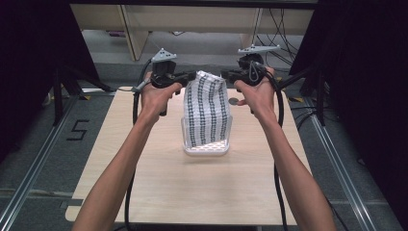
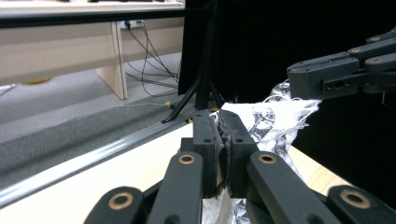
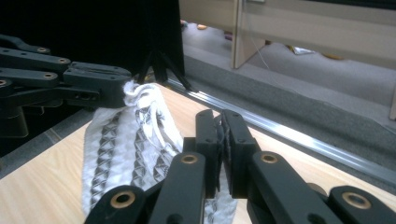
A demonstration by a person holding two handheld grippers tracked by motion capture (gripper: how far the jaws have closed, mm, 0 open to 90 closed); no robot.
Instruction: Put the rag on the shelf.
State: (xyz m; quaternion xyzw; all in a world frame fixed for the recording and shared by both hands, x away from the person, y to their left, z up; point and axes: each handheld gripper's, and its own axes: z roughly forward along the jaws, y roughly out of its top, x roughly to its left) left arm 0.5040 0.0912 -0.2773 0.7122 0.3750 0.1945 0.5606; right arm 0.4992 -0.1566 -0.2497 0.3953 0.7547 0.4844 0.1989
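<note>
While L gripper (image 1: 191,76) & R gripper (image 1: 226,74) pinch cloth (image 1: 207,110) taut, its bottom seemingly sits in basket (image 1: 206,150).

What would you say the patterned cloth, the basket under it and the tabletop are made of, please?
The cloth looks like a thin woven textile, white with a dark geometric print; frayed threads show at its top edge. The basket seems to be glossy white plastic with a perforated wall. The tabletop looks like light wood or wood-look laminate, matte, with faint grain. The left gripper and right gripper pinch the cloth's top corners.
</note>
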